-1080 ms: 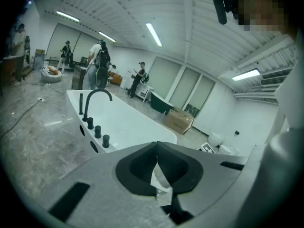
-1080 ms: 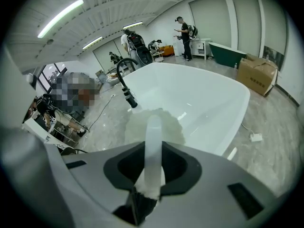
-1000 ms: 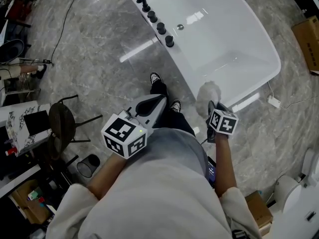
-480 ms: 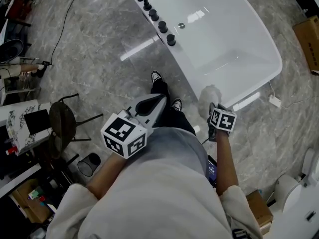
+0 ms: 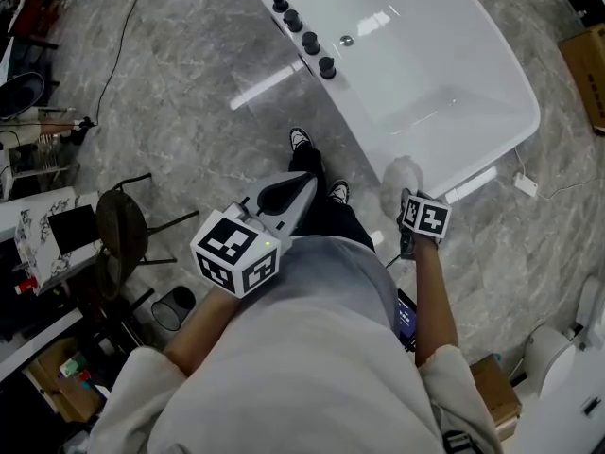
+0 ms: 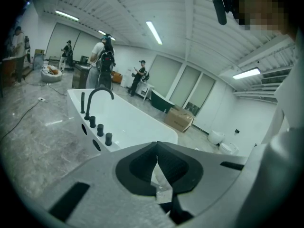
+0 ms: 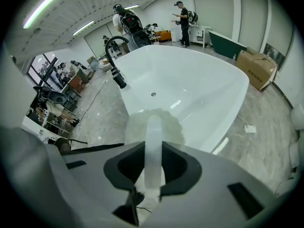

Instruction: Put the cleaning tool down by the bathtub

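The grey marbled floor (image 5: 189, 112) fills most of the head view, and the white bathtub (image 5: 425, 36) runs diagonally across its upper right. The person stands at the tub's near end, both forearms stretched forward from the body.

The right forearm reaches straight out toward the tub's near corner. The right gripper (image 5: 406, 201) is clamped on the cleaning tool (image 5: 401, 175). In the right gripper view the pale handle stands upright between the 2 dark pads of the right gripper (image 7: 153, 163). The tool's (image 7: 153, 127) fluffy whitish head points at the tub. The tool hangs off the floor, just beside the tub's outer wall, its head overlapping the rim. I cannot tell whether it touches the tub.

The left forearm is bent in closer, so the left gripper (image 5: 288, 195) hovers over the person's legs. Its jaws in the left gripper view (image 6: 157, 160) meet at the tips and grip nothing.

On the tub's long edge sit 3 black knobs (image 5: 310, 43) in a row, next to a curved black faucet (image 7: 116, 46).
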`<state>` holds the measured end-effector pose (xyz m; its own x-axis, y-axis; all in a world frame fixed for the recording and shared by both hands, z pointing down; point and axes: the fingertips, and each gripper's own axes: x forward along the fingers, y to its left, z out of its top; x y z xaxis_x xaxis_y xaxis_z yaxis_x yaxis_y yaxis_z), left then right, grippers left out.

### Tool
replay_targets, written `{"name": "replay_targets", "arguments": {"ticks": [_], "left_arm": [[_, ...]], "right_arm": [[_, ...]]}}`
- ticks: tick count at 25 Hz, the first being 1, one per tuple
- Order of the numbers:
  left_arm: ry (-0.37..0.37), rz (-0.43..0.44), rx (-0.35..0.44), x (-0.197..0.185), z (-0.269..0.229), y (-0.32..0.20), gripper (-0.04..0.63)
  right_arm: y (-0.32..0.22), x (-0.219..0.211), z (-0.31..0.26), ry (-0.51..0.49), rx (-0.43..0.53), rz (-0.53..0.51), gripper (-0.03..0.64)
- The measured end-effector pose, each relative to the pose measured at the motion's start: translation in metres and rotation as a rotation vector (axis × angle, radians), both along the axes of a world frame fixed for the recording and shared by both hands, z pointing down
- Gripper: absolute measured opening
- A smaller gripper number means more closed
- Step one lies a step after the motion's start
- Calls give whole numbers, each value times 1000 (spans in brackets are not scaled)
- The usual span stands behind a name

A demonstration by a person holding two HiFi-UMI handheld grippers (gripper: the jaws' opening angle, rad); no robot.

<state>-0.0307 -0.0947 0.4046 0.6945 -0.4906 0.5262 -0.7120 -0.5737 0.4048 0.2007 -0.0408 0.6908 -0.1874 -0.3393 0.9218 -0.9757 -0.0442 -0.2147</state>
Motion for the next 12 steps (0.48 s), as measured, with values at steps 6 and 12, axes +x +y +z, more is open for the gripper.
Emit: {"name": "replay_targets", "arguments": {"ticks": [6,12], "left_arm": [[-4,-8,-8,-3,3,-2,8],[-5,-5,-13,-3,4,-2,8]], "right_arm": [[4,1,9,12,-20,-9,75],[7,2,17,31,-38,-22,75]]}}
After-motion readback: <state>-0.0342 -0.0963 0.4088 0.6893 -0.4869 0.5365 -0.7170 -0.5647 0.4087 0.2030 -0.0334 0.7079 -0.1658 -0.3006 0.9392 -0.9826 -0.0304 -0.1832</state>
